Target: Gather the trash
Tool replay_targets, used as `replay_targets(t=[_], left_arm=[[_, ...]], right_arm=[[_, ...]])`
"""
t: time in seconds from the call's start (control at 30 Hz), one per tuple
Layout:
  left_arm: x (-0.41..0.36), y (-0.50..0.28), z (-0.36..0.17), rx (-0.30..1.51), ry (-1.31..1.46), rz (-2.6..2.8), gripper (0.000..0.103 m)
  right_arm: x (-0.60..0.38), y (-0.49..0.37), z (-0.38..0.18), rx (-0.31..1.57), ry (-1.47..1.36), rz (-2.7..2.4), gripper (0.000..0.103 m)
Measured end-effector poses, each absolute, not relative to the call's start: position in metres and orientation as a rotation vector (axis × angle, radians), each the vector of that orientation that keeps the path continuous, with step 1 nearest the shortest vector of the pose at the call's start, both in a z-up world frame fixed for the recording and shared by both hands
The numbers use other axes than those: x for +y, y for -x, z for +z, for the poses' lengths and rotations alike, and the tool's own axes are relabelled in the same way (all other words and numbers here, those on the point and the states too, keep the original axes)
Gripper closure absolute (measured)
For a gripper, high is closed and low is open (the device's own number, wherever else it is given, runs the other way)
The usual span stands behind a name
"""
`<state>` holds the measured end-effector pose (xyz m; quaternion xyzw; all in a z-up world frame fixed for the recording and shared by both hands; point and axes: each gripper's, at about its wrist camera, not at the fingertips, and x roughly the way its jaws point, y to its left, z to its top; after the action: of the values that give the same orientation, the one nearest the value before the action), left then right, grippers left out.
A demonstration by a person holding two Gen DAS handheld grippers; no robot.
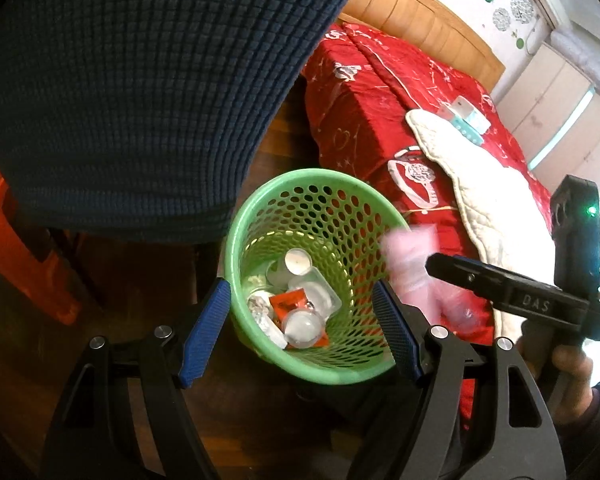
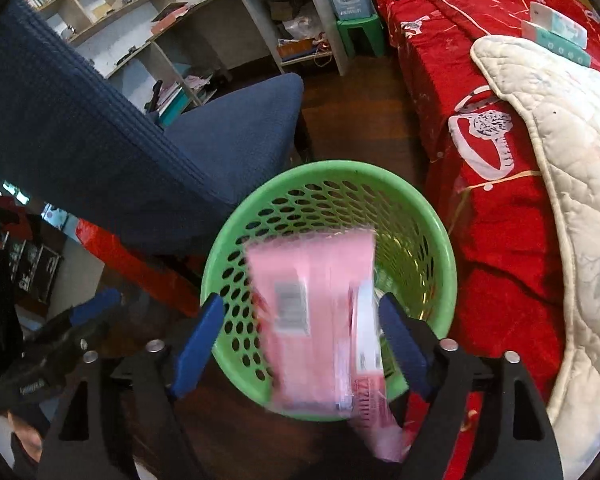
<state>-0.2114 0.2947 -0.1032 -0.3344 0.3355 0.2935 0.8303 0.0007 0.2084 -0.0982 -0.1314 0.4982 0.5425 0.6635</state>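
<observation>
Basket: round green perforated plastic waste basket (image 2: 412,248) on the dark wood floor (image 2: 360,120), a red quilted bedspread (image 2: 496,240) at its 3 o'clock, a navy fabric chair (image 2: 228,136) at 10 o'clock.
Right gripper (image 2: 300,344): jaws spread; blurred pink plastic wrapper (image 2: 320,320) lies between them above the rim, contact unclear.
Left gripper (image 1: 300,332): spread wide, empty, over the basket.
Left view only: cups, foil and an orange packet (image 1: 288,304) on the basket bottom.

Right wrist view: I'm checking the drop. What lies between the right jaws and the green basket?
A blurred pink wrapper lies between them, over the green basket, in the right wrist view.
</observation>
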Motion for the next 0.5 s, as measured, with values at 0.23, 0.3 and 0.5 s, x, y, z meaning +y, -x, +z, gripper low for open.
replay_targets(t=[0.23,0.3,0.5], left_arm=[[0.291,0.205,-0.100,0.711,0.700,0.610,0.031],[0.287,0.200,-0.097,0.713,0.689,0.605,0.031],[0.272,0.183,-0.090,0.728,0.644,0.580,0.027]], right_arm=[[0.198,0.001,-0.088,1.099,0.301,1.235,0.023],[0.191,0.000,-0.085,1.083,0.323,1.224,0.022],[0.160,-0.005,-0.075,1.044,0.348,1.168,0.019]])
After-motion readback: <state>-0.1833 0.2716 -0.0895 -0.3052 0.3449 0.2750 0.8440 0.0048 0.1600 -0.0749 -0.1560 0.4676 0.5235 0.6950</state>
